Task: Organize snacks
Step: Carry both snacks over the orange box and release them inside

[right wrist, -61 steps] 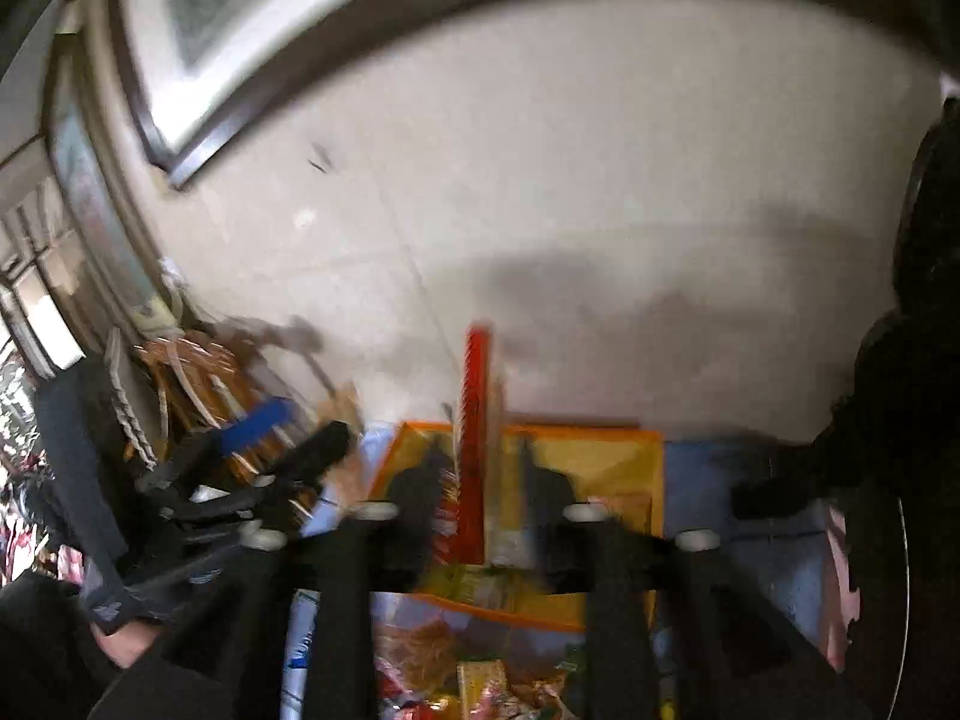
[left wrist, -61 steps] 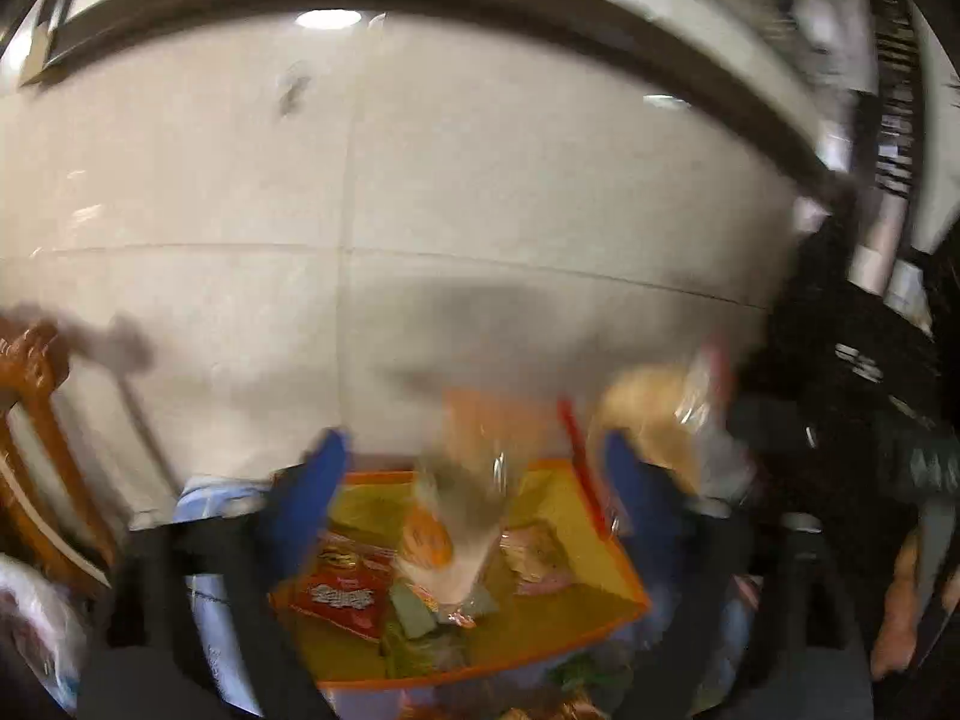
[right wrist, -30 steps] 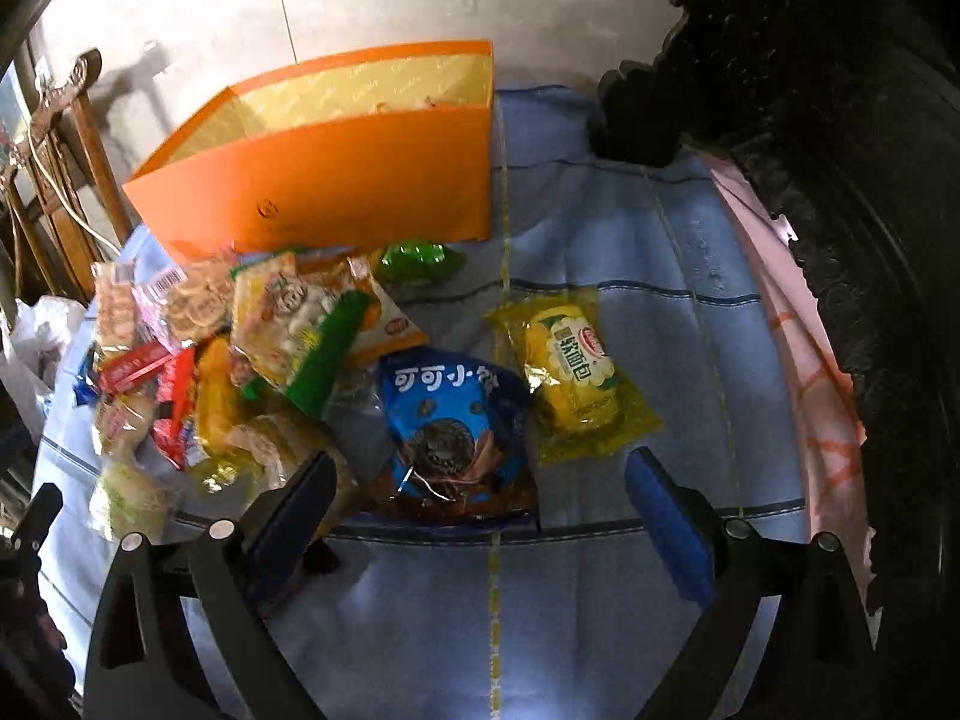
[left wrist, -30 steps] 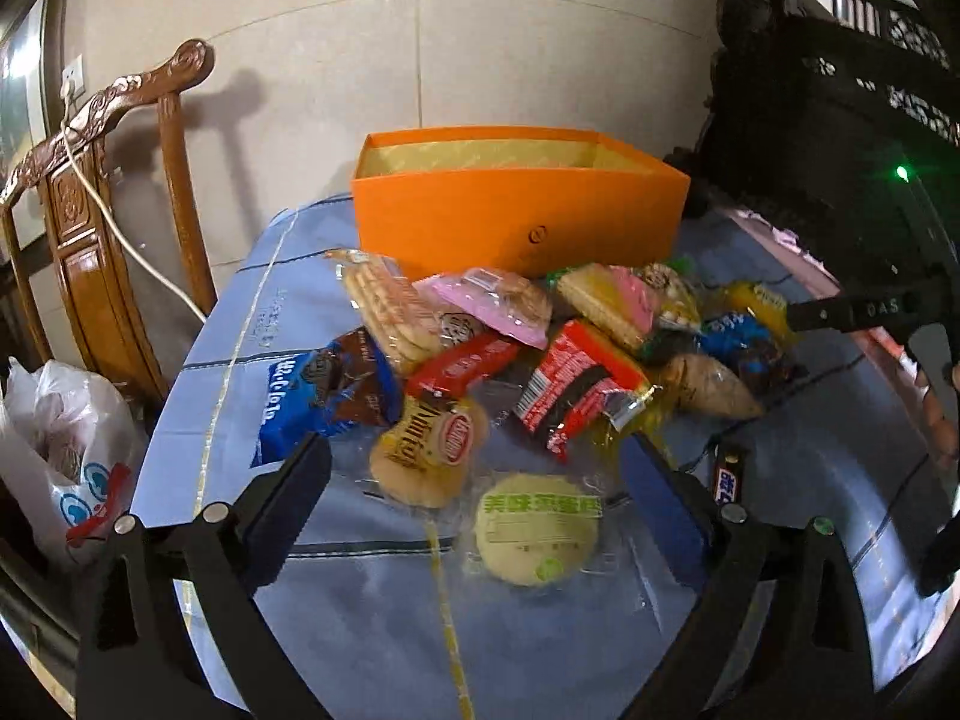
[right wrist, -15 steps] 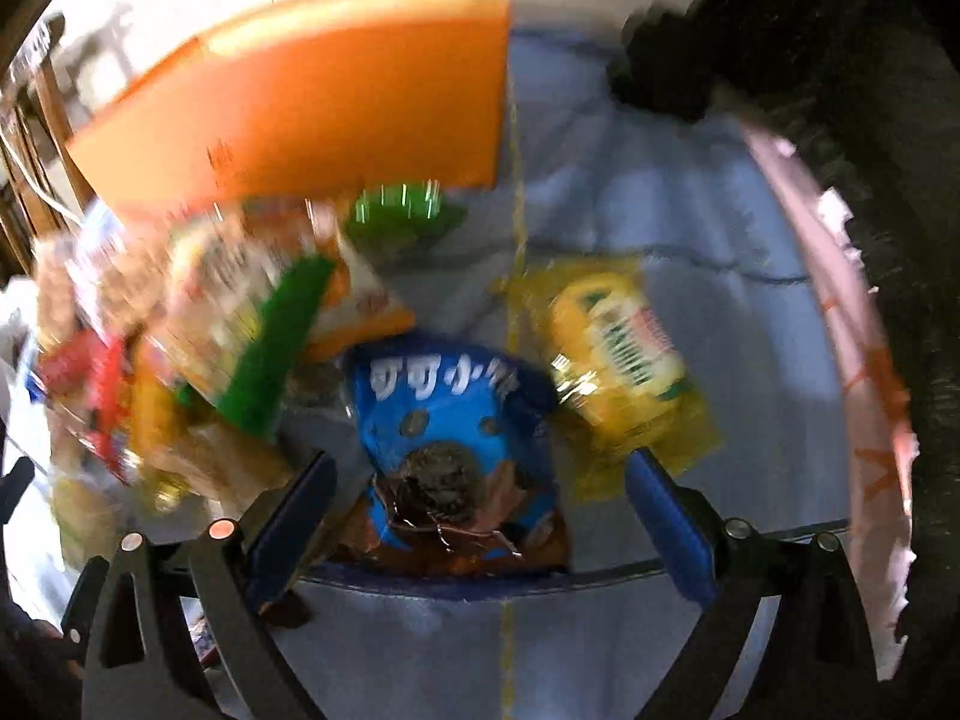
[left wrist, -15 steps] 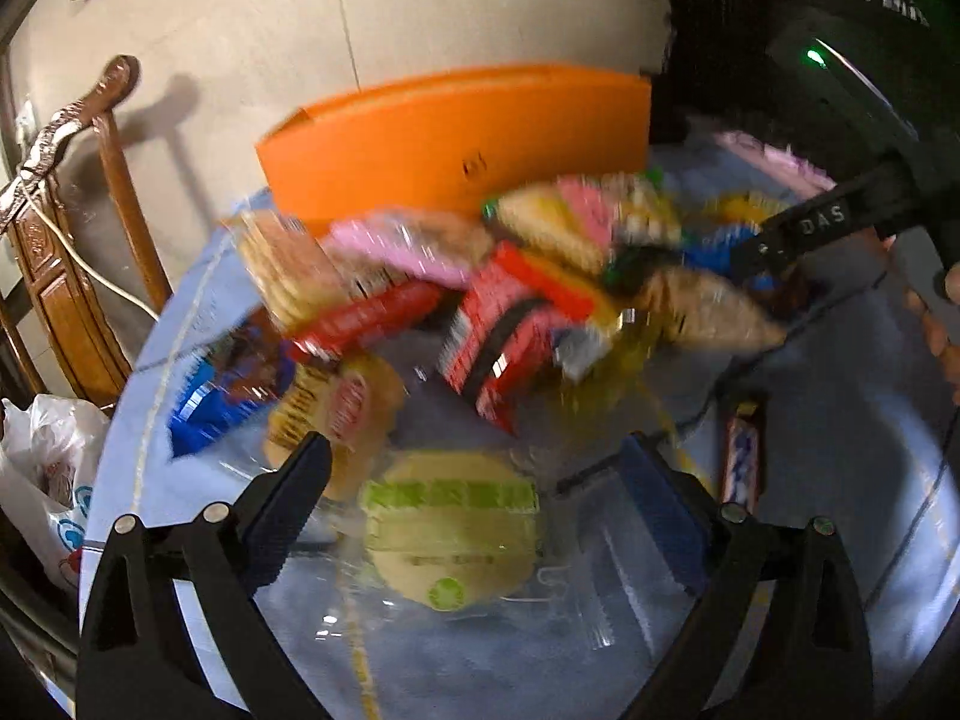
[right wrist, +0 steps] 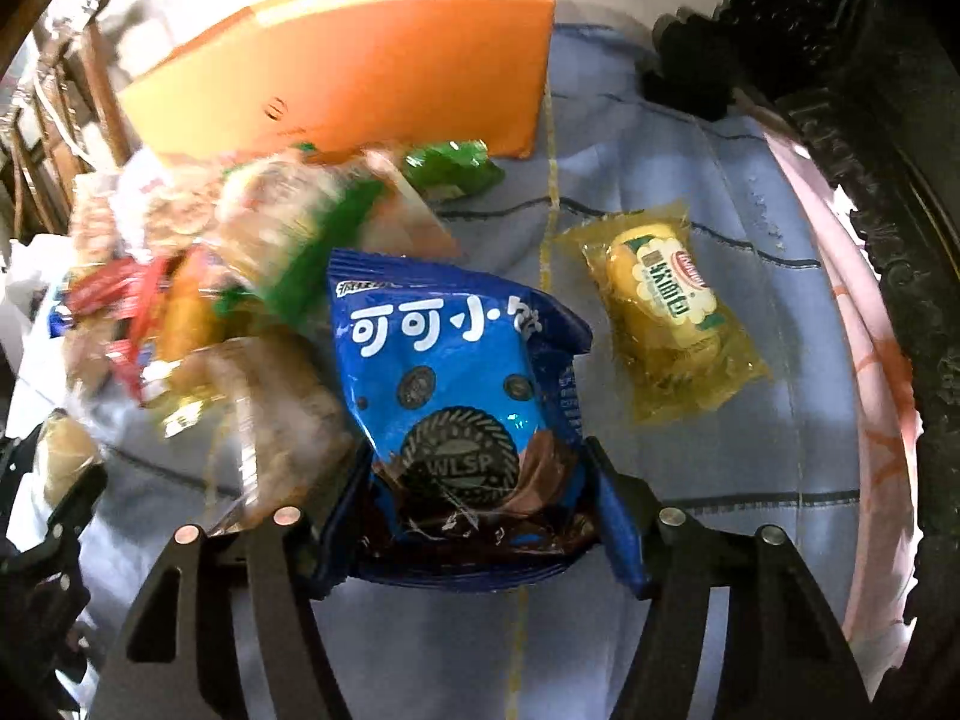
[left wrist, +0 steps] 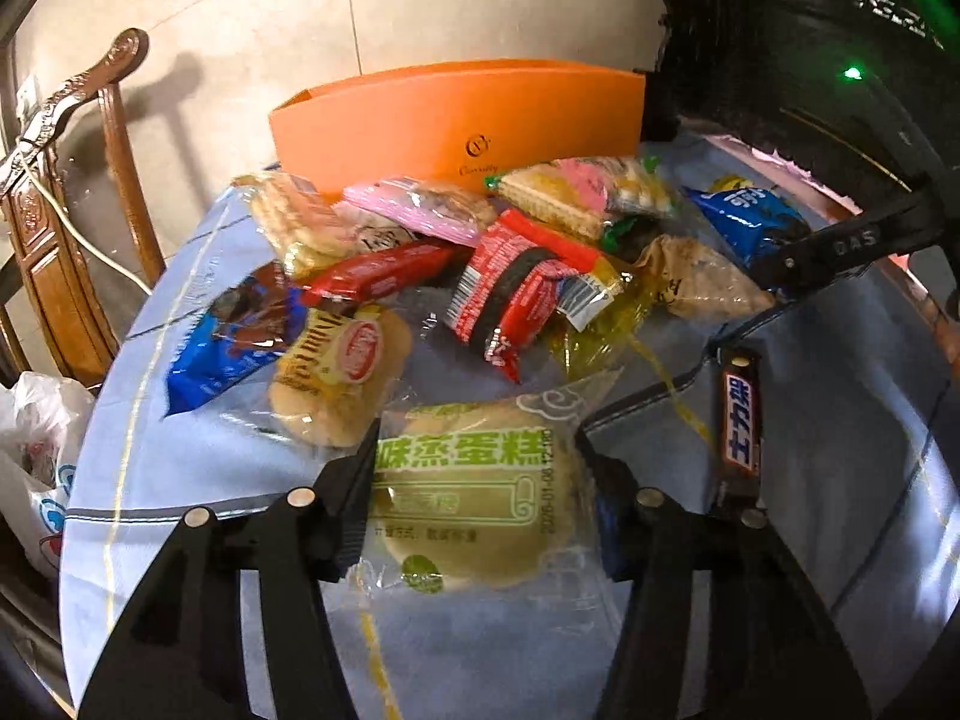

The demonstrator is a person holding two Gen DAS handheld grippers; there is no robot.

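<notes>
Two grips noted: left gripper (left wrist: 474, 480) clamps one pale-green cake packet (left wrist: 474, 498), right gripper (right wrist: 474, 498) clamps one glossy blue cookie bag (right wrist: 462, 396).

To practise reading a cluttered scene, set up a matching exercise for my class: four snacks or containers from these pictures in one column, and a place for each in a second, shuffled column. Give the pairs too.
Column 1
1. steamed cake packet
2. blue cookie bag
3. yellow bread packet
4. orange box

Column 2
A. lying alone on the blue cloth, apart from the pile
B. between the left gripper fingers
C. standing behind the snack pile
D. between the right gripper fingers

Pairs: 1-B, 2-D, 3-A, 4-C
</notes>
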